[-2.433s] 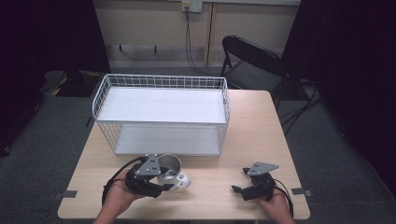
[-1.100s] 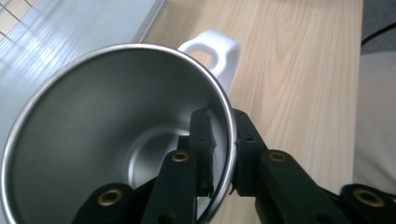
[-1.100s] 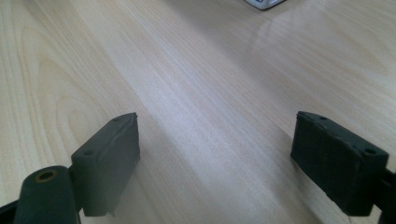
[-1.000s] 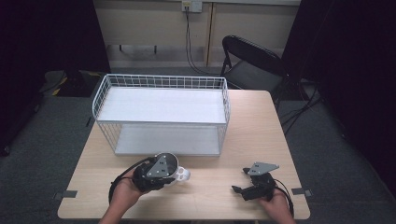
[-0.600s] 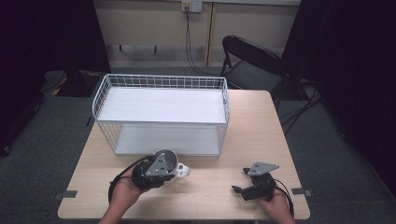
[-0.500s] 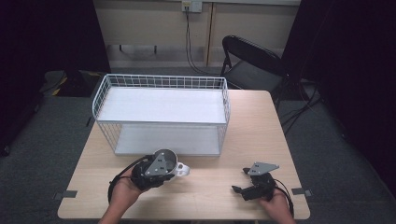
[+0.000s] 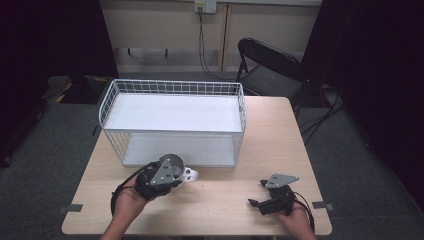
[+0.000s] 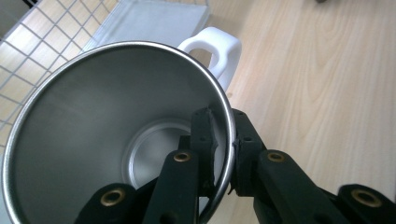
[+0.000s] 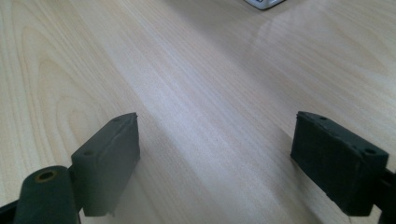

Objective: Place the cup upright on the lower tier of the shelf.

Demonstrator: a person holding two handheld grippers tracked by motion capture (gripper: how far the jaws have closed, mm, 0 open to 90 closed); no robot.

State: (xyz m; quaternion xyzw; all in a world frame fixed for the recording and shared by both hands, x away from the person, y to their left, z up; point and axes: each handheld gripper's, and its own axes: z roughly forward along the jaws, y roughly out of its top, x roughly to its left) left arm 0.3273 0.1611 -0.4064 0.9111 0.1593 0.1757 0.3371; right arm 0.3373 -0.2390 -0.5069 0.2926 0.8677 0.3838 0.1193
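Observation:
A steel mug (image 8: pixel 107 135) with a white handle (image 8: pixel 217 51) is held by my left gripper (image 8: pixel 223 149), whose jaws are shut on the mug's rim, one jaw inside and one outside. In the high view the left gripper (image 7: pixel 176 176) holds the mug (image 7: pixel 171 161) with its white handle (image 7: pixel 190 174) just in front of the white wire basket (image 7: pixel 115 100). My right gripper (image 7: pixel 256 198) rests near the table's front right edge. Its jaws (image 9: pixel 217 163) stand wide open over bare wood, nothing between them.
The wire basket has a white upper shelf (image 7: pixel 172 112) and a white bottom liner (image 7: pixel 180 149). A black folding chair (image 7: pixel 270 65) stands behind the wooden table (image 7: pixel 270 145). Tape marks (image 7: pixel 320 204) lie near the front corners.
The left gripper with the mug has lifted slightly and moved toward the basket front. The right gripper has stayed where it was.

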